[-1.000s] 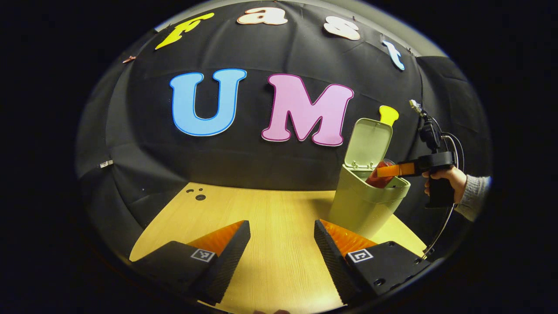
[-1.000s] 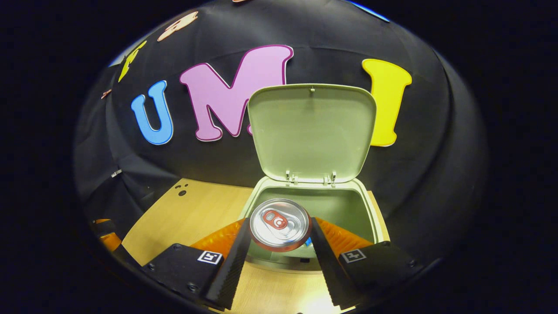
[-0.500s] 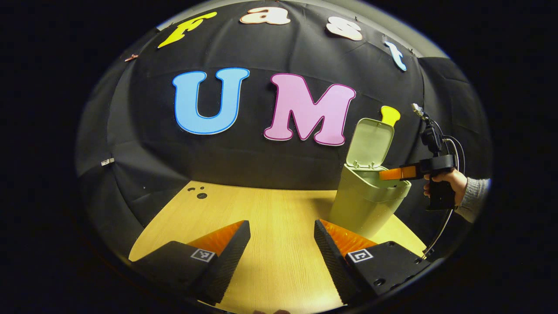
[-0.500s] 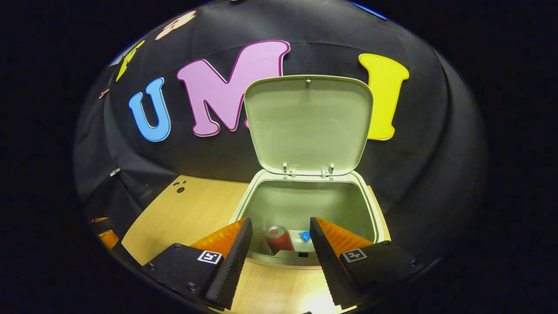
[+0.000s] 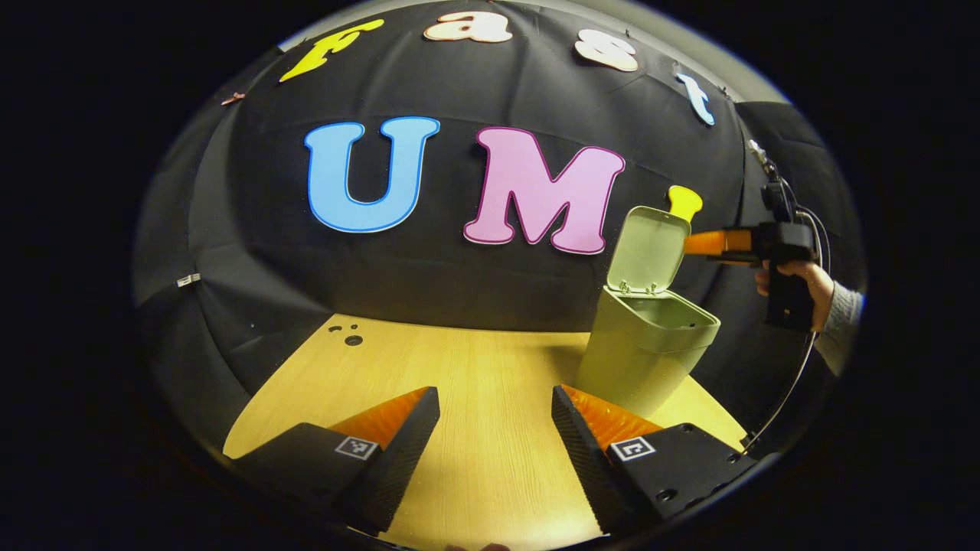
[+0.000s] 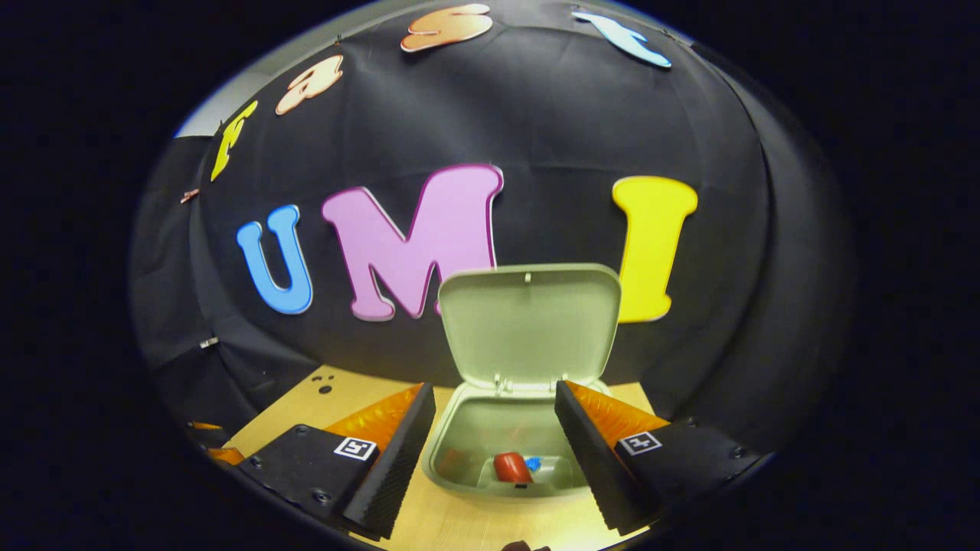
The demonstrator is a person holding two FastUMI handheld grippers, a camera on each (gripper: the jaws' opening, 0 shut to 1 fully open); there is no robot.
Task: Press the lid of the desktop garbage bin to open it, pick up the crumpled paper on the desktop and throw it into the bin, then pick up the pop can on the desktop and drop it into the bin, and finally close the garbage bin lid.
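Showing pop can (image 6: 511,467) inside bin (image 6: 505,436).

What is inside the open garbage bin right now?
In the right gripper view, the garbage bin holds the red pop can lying on the bottom, with a small blue scrap beside it. The crumpled paper cannot be made out; the near wall hides part of the floor.

The wooden counter (image 5: 475,367) is carrying the green bin (image 5: 639,360) at its far right; small dark holes (image 5: 348,337), seemingly, are sitting far left.
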